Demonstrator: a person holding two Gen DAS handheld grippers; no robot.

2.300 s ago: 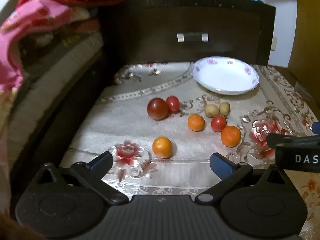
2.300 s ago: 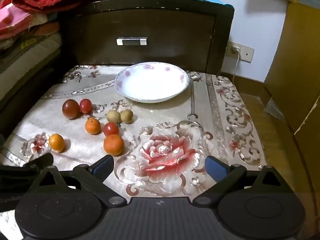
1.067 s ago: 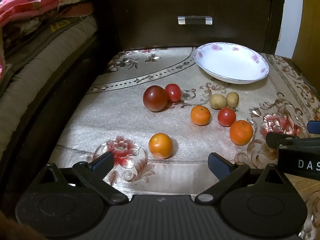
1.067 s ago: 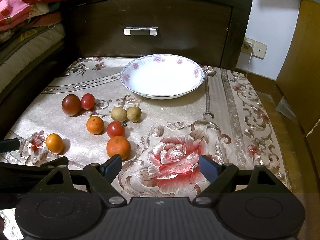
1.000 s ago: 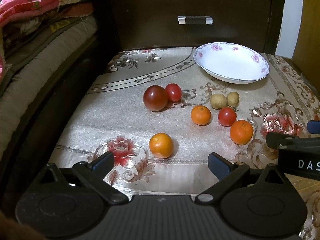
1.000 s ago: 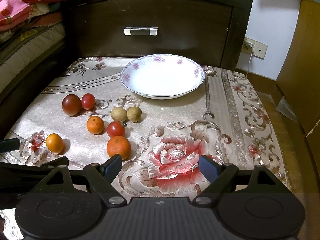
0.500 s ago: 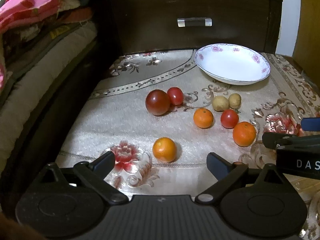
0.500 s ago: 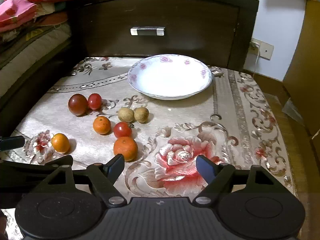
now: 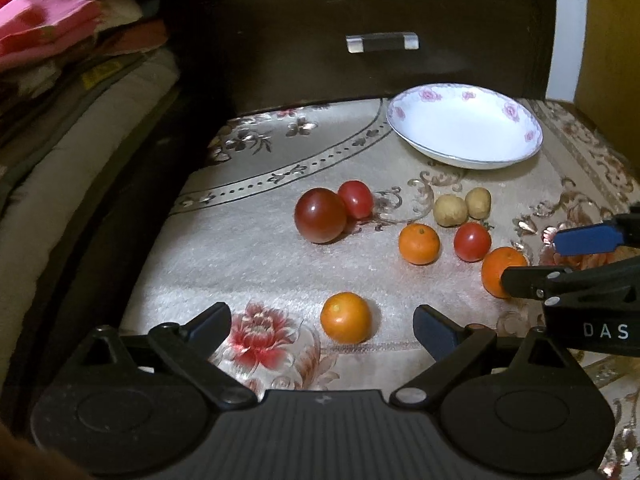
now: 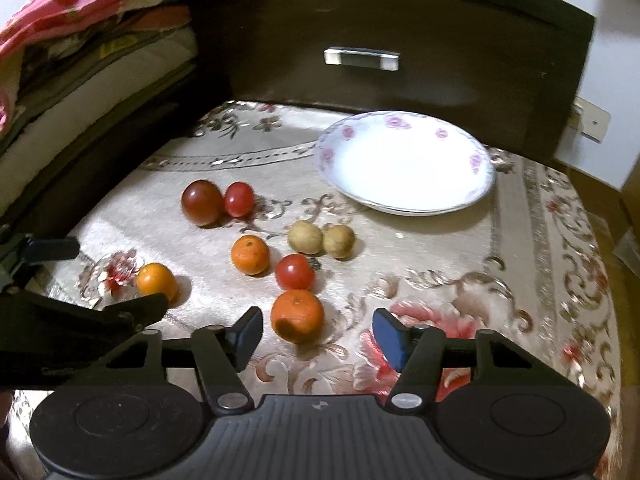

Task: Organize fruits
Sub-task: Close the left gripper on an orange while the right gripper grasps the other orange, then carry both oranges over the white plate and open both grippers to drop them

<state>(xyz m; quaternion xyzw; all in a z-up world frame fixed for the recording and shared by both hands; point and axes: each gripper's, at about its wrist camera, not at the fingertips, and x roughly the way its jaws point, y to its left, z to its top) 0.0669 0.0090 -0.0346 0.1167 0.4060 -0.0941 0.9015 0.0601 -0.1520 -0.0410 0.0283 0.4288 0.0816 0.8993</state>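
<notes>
Several fruits lie on a floral cloth. In the left wrist view my left gripper [image 9: 322,326] is open with a small orange [image 9: 346,317] between its fingertips. In the right wrist view my right gripper [image 10: 318,338] is open around a larger orange [image 10: 297,315], apart from it. Behind lie a red tomato [image 10: 295,271], another orange [image 10: 250,254], two tan fruits [image 10: 305,237], a dark tomato [image 10: 202,202] and a small red one [image 10: 239,199]. An empty white flowered plate [image 10: 476,192] stands at the back.
A dark wooden drawer front [image 10: 384,40] with a metal handle rises behind the plate. Folded bedding [image 9: 60,100] is stacked on the left. The cloth's right edge [image 10: 600,280] drops to the floor.
My right gripper has moved left and forward, so the larger orange now lies between its fingers. My left gripper has edged closer to the small orange.
</notes>
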